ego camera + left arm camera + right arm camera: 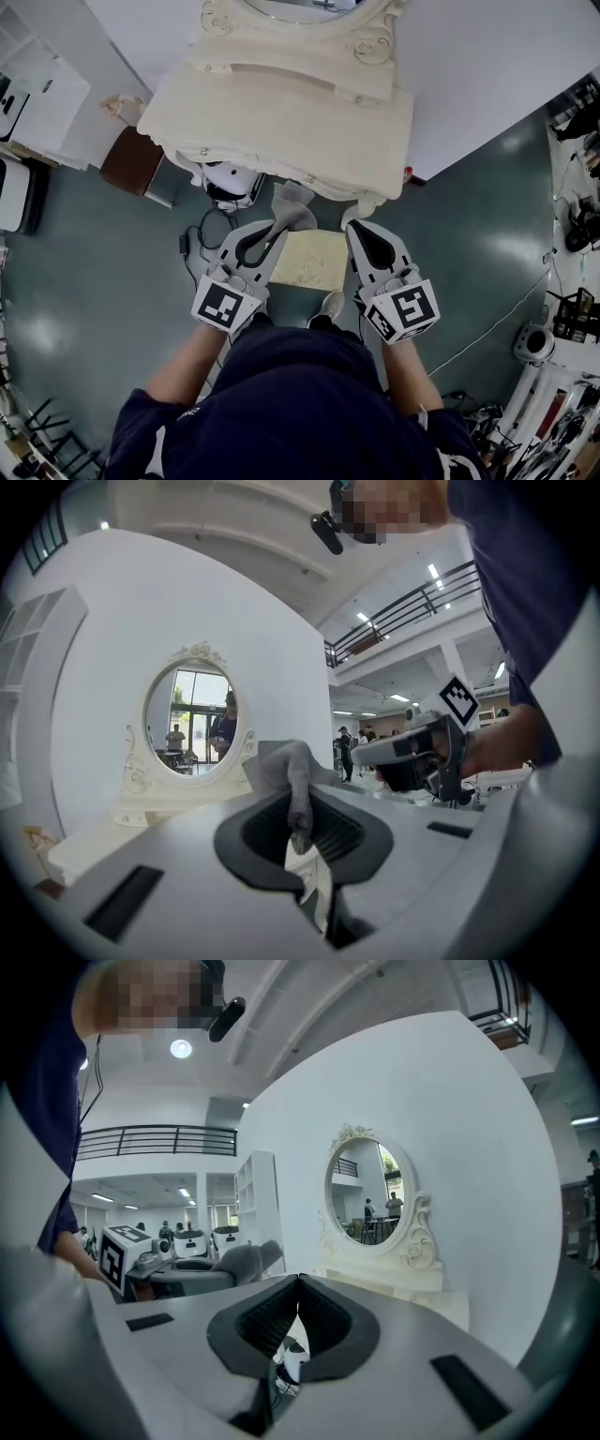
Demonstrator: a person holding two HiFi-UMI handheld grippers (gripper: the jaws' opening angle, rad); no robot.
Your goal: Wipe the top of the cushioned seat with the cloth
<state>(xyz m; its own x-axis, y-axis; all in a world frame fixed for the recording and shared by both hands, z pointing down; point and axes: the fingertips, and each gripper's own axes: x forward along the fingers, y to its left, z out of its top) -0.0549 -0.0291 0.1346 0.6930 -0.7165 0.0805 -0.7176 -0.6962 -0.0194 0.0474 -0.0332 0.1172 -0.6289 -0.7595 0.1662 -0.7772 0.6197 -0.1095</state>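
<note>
Large open hall set up as a test lab, not a home; cream vanity [281, 103] with oval mirror [190, 714] backs onto a white partition wall [487, 66] (a mock room corner); grey-green floor [103, 281]; equipment clutter [567, 328] at its edge; railed mezzanine [403, 611] overhead.

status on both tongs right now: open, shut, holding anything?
Left tongs: shut on the cloth.
Right tongs: shut, nothing between them.
</note>
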